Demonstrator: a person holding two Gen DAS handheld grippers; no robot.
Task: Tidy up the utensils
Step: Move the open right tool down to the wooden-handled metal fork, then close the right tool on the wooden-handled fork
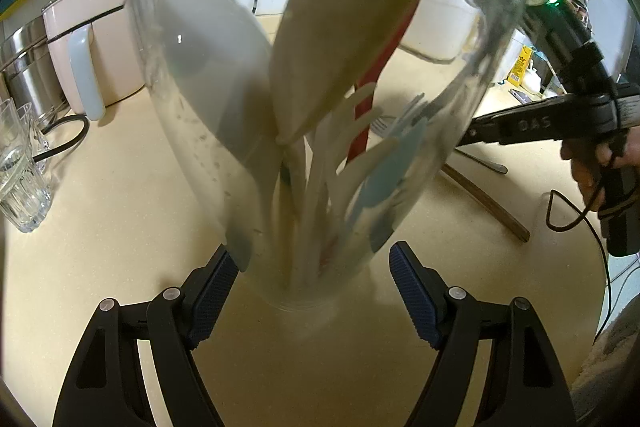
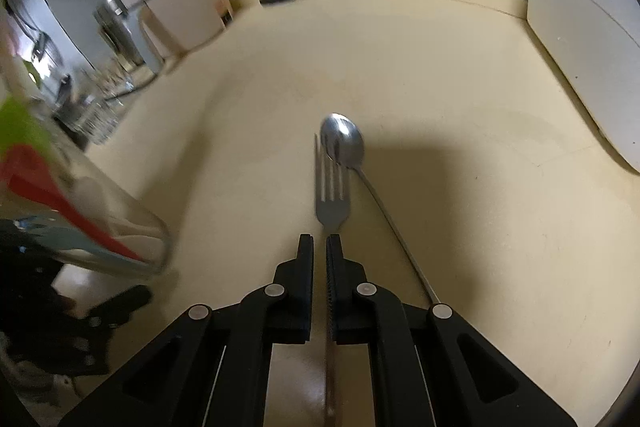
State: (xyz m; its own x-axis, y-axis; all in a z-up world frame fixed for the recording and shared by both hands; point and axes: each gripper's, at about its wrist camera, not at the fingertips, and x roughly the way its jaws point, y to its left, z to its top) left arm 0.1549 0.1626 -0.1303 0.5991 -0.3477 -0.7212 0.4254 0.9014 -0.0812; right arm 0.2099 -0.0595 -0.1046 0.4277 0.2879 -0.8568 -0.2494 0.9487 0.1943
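The fork is being held by the right tongs — the jaws are pressed together on its neck, the tines pointing straight ahead along the tongs' own line, so its long axis is running with the fingers and away from the camera. A spoon is lying on the surface just beside the fork, its bowl overlapping the tine tips and its thin handle slanting back to the right.

The glass jar is being flanked by the left tongs, which are standing apart; whether the pads are pressing the glass cannot be told. From the right tongs the jar lies to the left — only its tilted lower part is showing there. Its contents are blurred, and the fork's handle is largely hidden beneath the jaws.
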